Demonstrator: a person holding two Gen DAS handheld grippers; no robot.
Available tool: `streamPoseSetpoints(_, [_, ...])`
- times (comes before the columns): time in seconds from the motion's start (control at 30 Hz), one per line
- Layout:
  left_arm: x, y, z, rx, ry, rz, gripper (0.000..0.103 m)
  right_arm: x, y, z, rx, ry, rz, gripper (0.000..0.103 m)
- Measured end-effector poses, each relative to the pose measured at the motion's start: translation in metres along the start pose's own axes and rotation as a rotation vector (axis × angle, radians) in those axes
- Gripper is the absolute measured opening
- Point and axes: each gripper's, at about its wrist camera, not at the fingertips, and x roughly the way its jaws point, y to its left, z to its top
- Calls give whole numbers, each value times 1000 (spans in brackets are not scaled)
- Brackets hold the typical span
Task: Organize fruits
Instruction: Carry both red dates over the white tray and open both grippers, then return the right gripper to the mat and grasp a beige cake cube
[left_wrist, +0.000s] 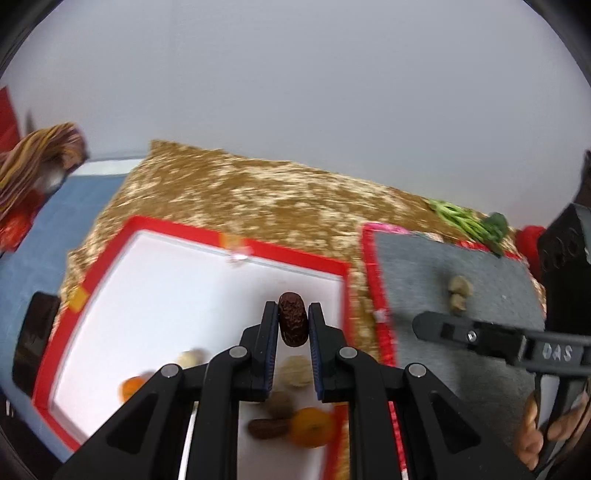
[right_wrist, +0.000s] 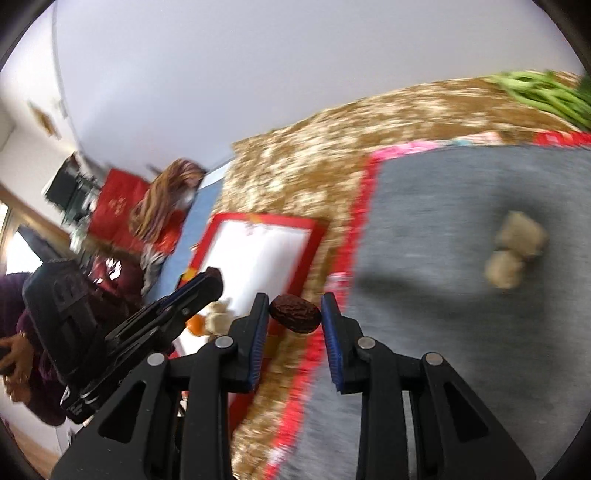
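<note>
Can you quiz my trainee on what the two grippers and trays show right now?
1. True or false: the left gripper and the right gripper each hold a dark wrinkled date between their jaws.
2. Which tray holds the two pale walnuts?
A. the white tray with the red rim
B. the grey tray with the red rim
C. neither
3. Fill in: besides dates and walnuts, the white tray holds round ______ fruits.

Key
1. True: the left date stands lengthwise, the right date lies crosswise.
2. B, the grey tray.
3. orange: two show.
</note>
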Motion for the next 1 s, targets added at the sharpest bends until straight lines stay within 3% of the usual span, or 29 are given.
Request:
streamPoseSetpoints(0.33, [-1, 48, -12, -72, 52, 84, 15, 62, 50, -13, -78, 83, 61, 31])
streamPoseSetpoints(0.73, [-1, 68, -15, -85, 68, 130, 15, 91, 64, -21, -93, 124, 58, 31])
streamPoseSetpoints(0.8, [1, 69, -14, -86, 72, 169, 15, 92, 65, -21, -91, 126, 45, 50])
streamPoseSetpoints(0.87, [2, 70, -13, -95, 79, 204, 22, 90, 65, -21, -89, 120, 32, 61])
streamPoseSetpoints(1.0, [3, 62, -11, -82, 64, 216, 25, 73, 64, -14, -79, 65, 63, 62])
